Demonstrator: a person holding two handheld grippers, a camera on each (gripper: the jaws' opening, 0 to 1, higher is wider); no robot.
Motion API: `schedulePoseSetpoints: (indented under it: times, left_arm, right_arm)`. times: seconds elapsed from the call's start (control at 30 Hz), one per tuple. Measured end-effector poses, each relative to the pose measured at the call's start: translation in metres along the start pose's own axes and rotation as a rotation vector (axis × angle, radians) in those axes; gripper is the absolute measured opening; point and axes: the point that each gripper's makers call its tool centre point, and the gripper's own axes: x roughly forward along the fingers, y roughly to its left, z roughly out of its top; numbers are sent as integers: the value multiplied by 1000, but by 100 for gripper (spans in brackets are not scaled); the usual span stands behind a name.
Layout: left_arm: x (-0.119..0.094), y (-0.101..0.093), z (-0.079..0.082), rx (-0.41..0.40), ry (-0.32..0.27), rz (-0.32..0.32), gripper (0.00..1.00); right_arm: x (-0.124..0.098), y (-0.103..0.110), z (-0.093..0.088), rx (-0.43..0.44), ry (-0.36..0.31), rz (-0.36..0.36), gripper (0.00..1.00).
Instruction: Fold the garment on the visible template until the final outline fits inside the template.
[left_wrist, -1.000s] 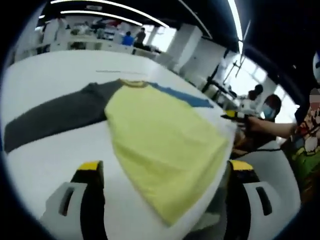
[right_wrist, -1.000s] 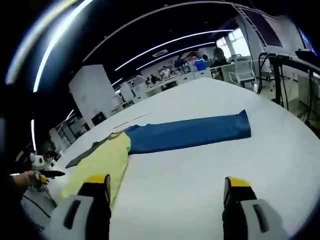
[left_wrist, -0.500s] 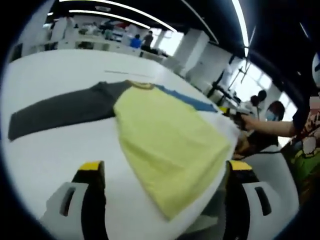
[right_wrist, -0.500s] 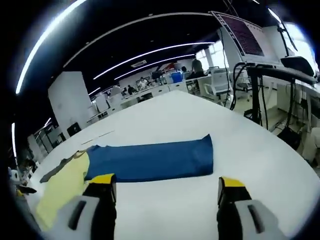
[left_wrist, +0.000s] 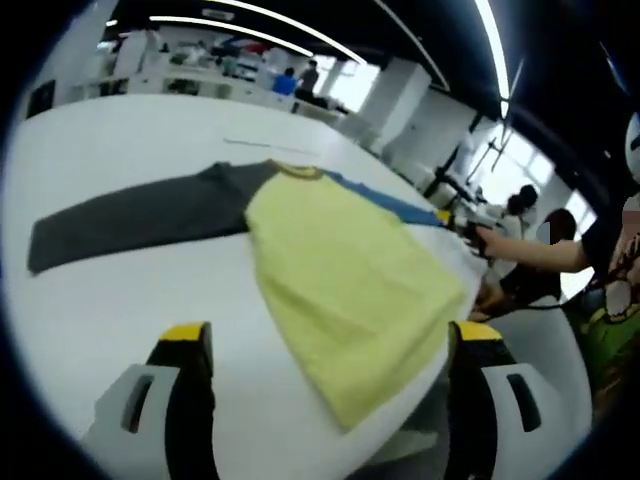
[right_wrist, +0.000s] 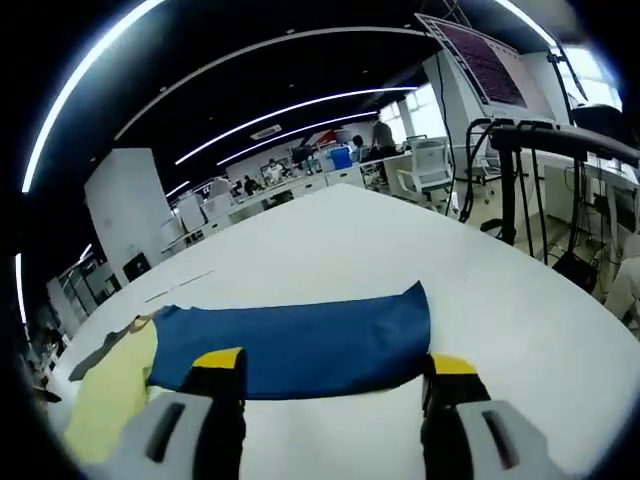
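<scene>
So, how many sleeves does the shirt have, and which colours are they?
2. The grey sleeve lies spread on the white table beside the yellow body; the blue sleeve stretches out before the right gripper.

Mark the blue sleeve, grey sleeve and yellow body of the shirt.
blue sleeve (right_wrist: 300, 335), right gripper view, mid-length of the sleeve
grey sleeve (left_wrist: 140, 215), left gripper view, middle of the sleeve
yellow body (left_wrist: 350, 290), left gripper view, centre of the torso panel
</scene>
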Motion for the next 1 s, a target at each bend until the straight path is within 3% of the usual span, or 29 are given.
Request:
schedulePoseSetpoints:
  times: [0.07,0.2,0.53,0.7,0.9,1.0]
  left_arm:
    - [0,-1,-2,-2,6,1,93]
    - [0,-2,-3,-5,7,-2,93]
    - [5,-4,-1,-14,5,-11,91]
    - [4,-5,-4,-15,8,-11,91]
    - [2,-5,-6,-16,14,-7,90]
    - [2,-5,-6,-16,12,-6,90]
  right_arm:
    - [6,-17,5,-6,-5,-24,67]
    - [2,-28,7,12,-18,-66,64]
    - [-1,-22,-4,2,4,-54,41]
    - [-7,-29,-2,29,-7,-78,19]
    - [-9,-38,8,149,-59,-104,17]
    - [-8,-39,10,243,-73,-96,10]
